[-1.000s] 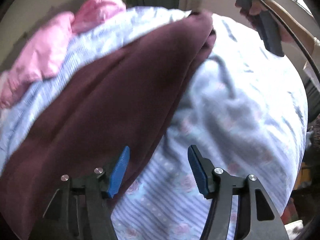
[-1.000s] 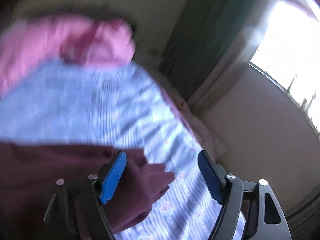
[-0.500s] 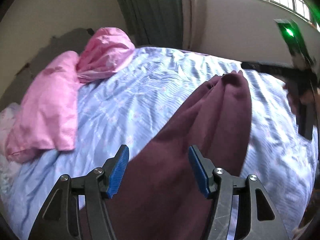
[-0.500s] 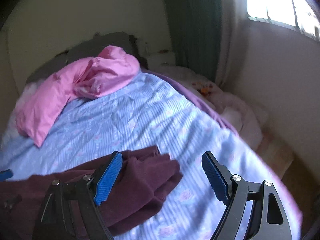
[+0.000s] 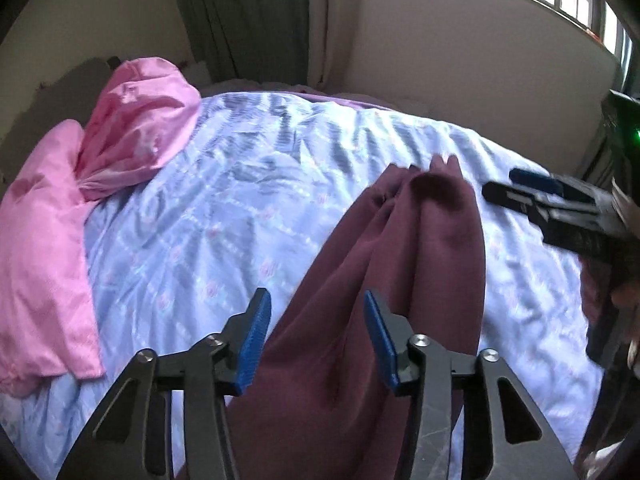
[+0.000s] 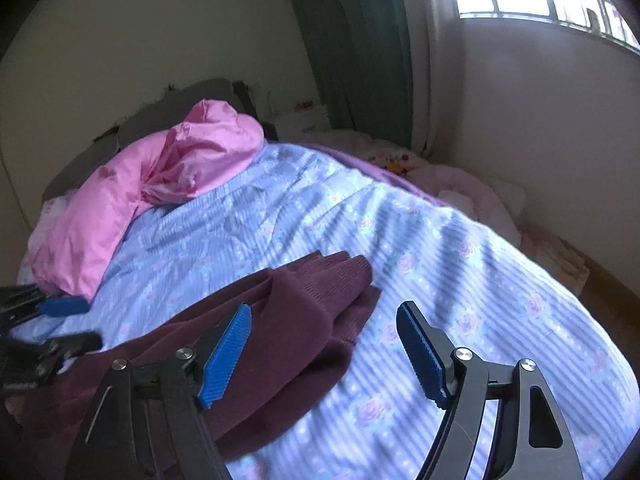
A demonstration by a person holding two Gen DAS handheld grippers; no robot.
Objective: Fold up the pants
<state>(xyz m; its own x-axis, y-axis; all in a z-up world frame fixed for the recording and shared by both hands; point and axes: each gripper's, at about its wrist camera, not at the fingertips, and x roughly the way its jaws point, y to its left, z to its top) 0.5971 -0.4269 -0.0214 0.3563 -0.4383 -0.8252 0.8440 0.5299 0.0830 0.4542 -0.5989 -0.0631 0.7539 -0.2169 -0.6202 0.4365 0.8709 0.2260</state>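
The maroon pants lie stretched across the bed, on its pale blue flowered cover, with the ribbed end bunched toward the window side. The left gripper hovers over the middle of the cloth; its blue fingers have just been closing in, with the fabric lying under the gap, yet they press on nothing and stand released. The right gripper hangs over the ribbed end of the pants, its fingers spread wide and also narrowing a little just now; the left one sits above the cloth, the right one over bare cover, gripping nothing. A pink quilt is heaped near the headboard, well apart from the pants.
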